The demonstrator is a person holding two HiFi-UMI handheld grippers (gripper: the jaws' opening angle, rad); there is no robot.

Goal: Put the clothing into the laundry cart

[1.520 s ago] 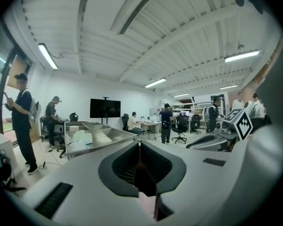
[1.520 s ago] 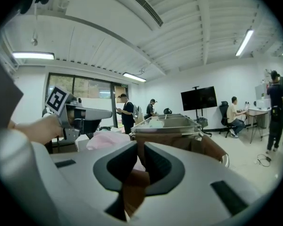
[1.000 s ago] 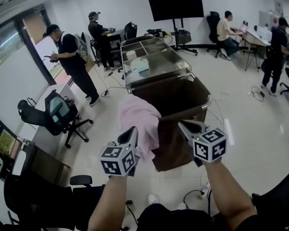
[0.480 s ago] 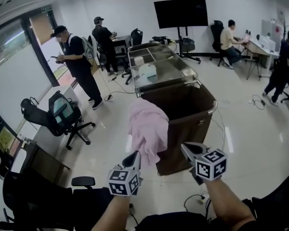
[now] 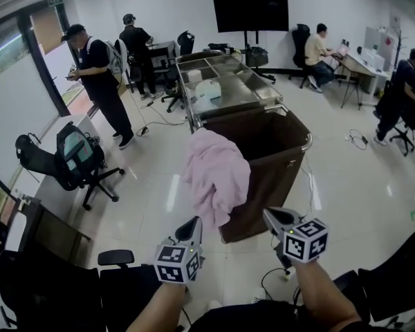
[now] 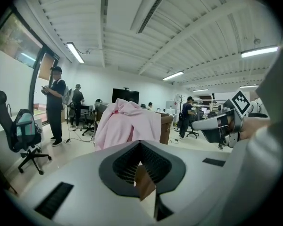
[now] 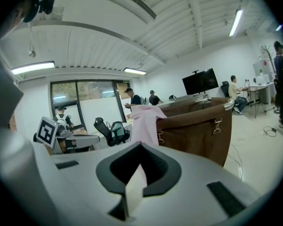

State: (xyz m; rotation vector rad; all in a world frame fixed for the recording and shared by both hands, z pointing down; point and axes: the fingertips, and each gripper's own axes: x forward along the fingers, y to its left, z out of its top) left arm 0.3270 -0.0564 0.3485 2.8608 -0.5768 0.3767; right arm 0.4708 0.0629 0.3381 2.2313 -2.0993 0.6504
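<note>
Your left gripper [image 5: 191,228] has its jaws closed tip to tip w/ nothing in them: in the left gripper view the dark ribbed pads [image 6: 124,165] meet at a point and leave only a diamond-shaped hollow behind it, empty. Same for your right gripper [image 5: 277,218]: jaws together, pads [image 7: 114,167] touching at the tip, nothing gripped. Both grippers are smooth grey plastic and each carries a cube w/ black-and-white square markers. They sit side by side low in the head view, apart from each other and clear of the cloth. The pink garment [image 5: 218,177] is at approx. 12 o'clock from the left gripper and 11 o'clock from the right. It's soft, crumpled and deeply folded, and draped over the near-left corner of the laundry cart [image 5: 282,159]. Most of it hangs down the outside wall, so it isn't in the bin. The cart is a deep rectangular bag of smooth brown material hung from a shiny rounded metal rim, w/ small metal clips on its side. Past it at 12 o'clock stands a steel trolley [image 5: 243,90], its flat top polished and split into compartments. The floor [image 5: 346,185] is pale, glossy tile.
</note>
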